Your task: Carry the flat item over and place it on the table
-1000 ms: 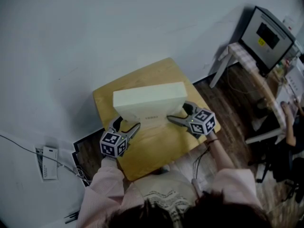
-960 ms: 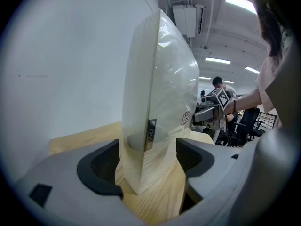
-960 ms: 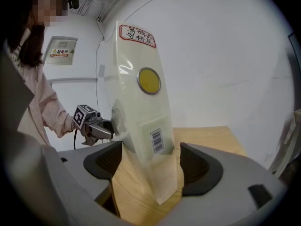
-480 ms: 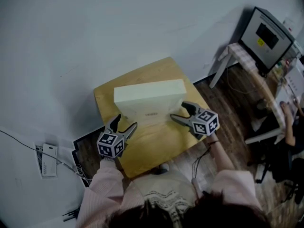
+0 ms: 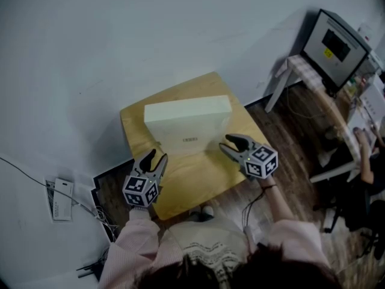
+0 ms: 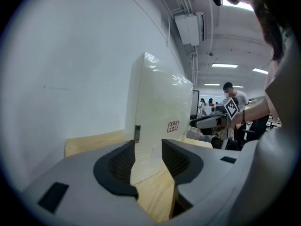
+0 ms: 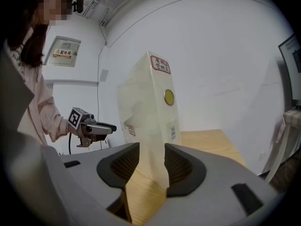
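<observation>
The flat white box [image 5: 187,122] stands on its long edge on the small wooden table [image 5: 198,179], at the wall side. My left gripper [image 5: 155,159] hangs off the box's near left corner, apart from it. On the other side, my right gripper [image 5: 231,143] is just as clear of the box. Both pairs of jaws have just been closing, still gapped, with nothing between them. The left gripper view looks past its jaws [image 6: 148,161] at the box's end [image 6: 155,112]. The right gripper view shows the box [image 7: 146,102] beyond its jaws [image 7: 151,166].
A white wall runs behind the table. To the right, a dark screen [image 5: 337,47] sits on a small stand. Cables and a white card [image 5: 60,203] lie on the floor at the left. The table's near edge is close to the person's knees.
Both grippers have drawn back from the box's two ends toward the person, and their jaws have narrowed. The box stays standing on the table.
</observation>
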Action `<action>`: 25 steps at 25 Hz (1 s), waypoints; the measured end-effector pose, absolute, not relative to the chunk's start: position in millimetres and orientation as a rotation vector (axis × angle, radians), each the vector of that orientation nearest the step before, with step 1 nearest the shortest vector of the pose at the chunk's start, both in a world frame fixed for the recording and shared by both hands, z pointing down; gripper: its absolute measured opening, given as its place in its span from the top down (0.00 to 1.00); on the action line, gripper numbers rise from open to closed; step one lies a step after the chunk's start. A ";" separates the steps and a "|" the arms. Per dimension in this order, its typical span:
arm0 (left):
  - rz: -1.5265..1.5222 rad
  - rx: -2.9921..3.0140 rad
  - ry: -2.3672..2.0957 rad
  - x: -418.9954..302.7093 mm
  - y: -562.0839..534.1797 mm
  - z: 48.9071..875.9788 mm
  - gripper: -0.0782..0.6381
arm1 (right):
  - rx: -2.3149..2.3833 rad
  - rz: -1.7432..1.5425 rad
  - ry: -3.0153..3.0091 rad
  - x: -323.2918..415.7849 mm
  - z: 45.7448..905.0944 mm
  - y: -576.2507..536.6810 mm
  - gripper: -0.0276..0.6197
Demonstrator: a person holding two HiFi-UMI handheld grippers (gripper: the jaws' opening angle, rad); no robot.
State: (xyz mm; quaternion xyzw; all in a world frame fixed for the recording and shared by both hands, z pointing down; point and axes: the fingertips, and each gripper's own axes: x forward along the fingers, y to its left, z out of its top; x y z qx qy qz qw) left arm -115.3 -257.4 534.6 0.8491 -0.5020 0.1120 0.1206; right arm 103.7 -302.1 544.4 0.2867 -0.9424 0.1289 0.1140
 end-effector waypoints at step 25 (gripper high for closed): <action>0.261 2.687 -1.358 -84.9 -219.1 489.8 0.90 | 0.930 0.256 -2.947 59.3 479.6 -244.0 0.96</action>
